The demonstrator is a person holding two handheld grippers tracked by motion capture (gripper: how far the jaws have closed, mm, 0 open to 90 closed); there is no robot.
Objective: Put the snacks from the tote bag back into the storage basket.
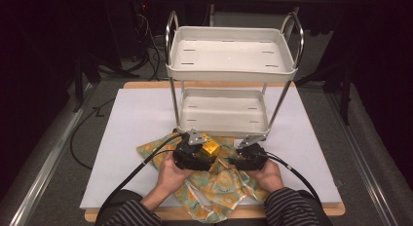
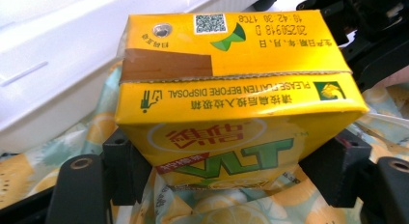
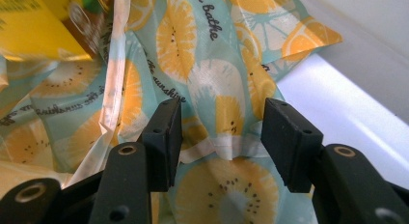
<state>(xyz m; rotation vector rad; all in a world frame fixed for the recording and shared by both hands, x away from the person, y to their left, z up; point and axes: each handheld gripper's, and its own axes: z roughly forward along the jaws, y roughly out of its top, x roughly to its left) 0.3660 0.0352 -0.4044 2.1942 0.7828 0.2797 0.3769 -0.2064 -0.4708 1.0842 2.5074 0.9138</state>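
Dark surroundings ring one wooden desk [image 1: 311,210] topped by a single white board [image 1: 131,119]. High view: one two-tier white trolley [image 1: 232,67] with chrome handles stands at the desk's far middle, both shelves bare. One citrus-print cloth [image 1: 221,187] lies crumpled at the near edge, centred. One yellow drink carton [image 1: 210,147] sits on the cloth's far part, just in front of the trolley's lower shelf. Two grippers are counted: the left gripper [image 1: 202,153] is at the carton, the right gripper [image 1: 246,155] just beside it over the cloth. Two striped sleeves enter from the near edge, and one black cable trails from each gripper.

Left gripper view: the carton [image 2: 231,79] lies between the two black jaws, its printed face upward with one QR code and one foil straw hole visible. Both pads [image 2: 123,161] stand against the carton's sides, so the claw is grasping the carton. The cloth [image 2: 96,127] lies beneath, with the trolley's white shelf [image 2: 58,64] behind.

Right gripper view: the right gripper [image 3: 222,132] has its two jaws apart, released, with a raised fold of the cloth [image 3: 212,69] between them, pads clear of it. One corner of the carton [image 3: 38,26] shows at upper left; the white board [image 3: 337,113] shows at right.
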